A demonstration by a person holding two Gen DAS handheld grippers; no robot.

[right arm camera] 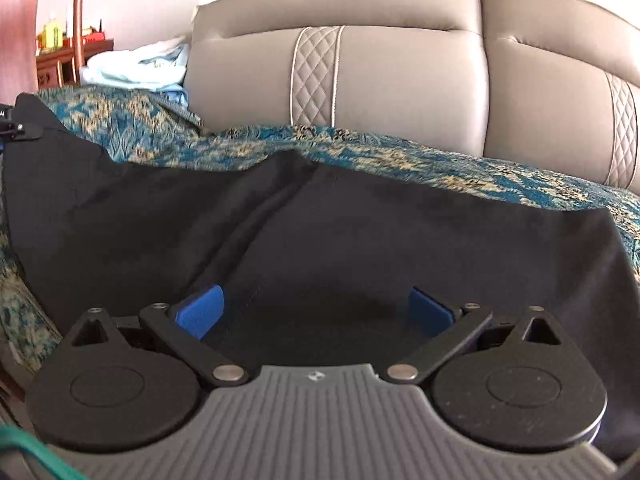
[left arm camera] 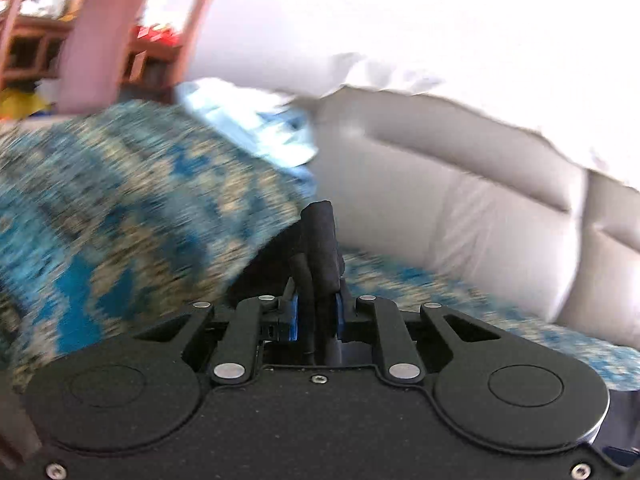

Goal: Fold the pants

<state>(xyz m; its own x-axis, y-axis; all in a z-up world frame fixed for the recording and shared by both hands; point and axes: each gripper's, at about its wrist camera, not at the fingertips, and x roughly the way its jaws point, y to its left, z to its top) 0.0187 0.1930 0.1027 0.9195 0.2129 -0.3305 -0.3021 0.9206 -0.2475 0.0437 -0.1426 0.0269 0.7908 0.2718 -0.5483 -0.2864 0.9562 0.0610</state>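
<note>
Pants (right arm camera: 320,232): black, spread across the patterned blue-and-gold cover (right arm camera: 380,156) on the seat of a grey sofa (right arm camera: 400,80), a long crease running up the middle of the cloth.

My right claw (right arm camera: 316,312): jaws wide apart, both blue pads (right arm camera: 200,310) showing bare. It sits low over the near part of the pants with the dark fabric lying between the pads; neither pad presses on it, so nothing is held.

My left claw (left arm camera: 320,240): jaws drawn nearly together, pinching a narrow fold of the black pants (left arm camera: 280,256) that stands up between the black fingers (left arm camera: 324,236). In the right wrist view the far left corner of the pants is raised off the cover, with part of a black claw at the picture's edge beside it.

Surroundings: a pale blue bundle of cloth (right arm camera: 136,68) lies on the sofa's far end, against the backrest. A white cloth (left arm camera: 440,40) hangs over the top of the backrest. Wooden furniture (right arm camera: 72,60) stands beyond, against the wall. Left wrist view is blurred, so finer detail of the cover cannot be told there.
</note>
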